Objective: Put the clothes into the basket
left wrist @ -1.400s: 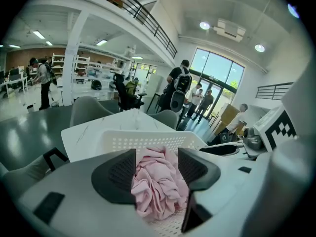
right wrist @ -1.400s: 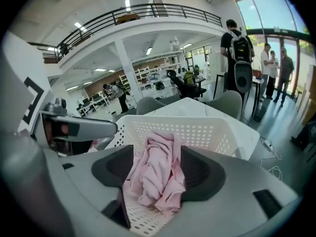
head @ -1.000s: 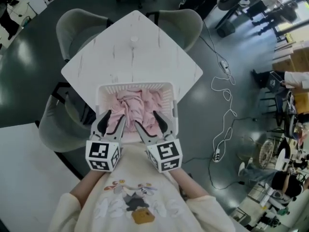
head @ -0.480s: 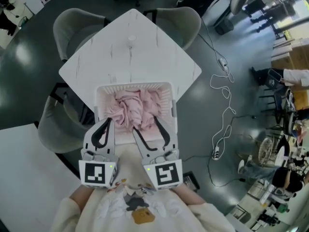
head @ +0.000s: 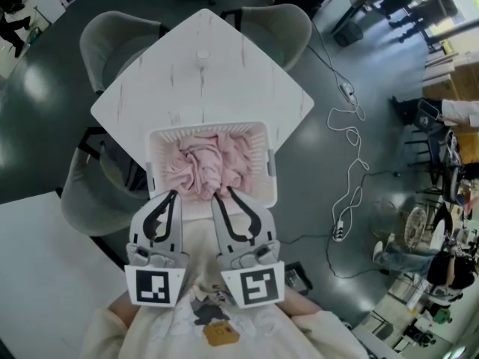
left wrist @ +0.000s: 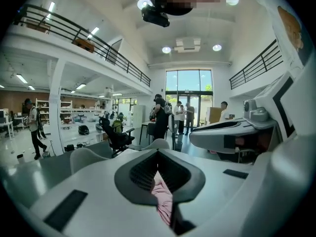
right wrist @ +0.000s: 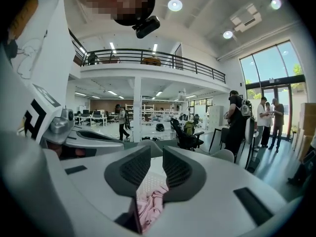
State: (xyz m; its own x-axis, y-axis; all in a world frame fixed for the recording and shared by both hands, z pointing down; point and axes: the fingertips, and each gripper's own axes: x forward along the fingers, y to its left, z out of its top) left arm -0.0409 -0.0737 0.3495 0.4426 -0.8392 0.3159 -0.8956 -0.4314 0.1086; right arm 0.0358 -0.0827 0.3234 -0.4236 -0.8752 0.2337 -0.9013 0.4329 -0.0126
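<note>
Our left claw (head: 174,194) is shut; our right claw (head: 223,193), narrow, is closing over pink clothes (head: 209,163) lying in the basket (head: 208,128) at both tips

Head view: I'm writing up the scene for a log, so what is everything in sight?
table: one, white marbled, centre
basket: one, white, on the table's near corner
clothes: one heap, pink, inside the basket
chairs: three, grey, round the table
cable: one, white, trailing at the right
left gripper: one, white and black, over the basket, jaws shut on the clothes
right gripper: one, white and black, beside it, jaws closing with clothes between them
</note>
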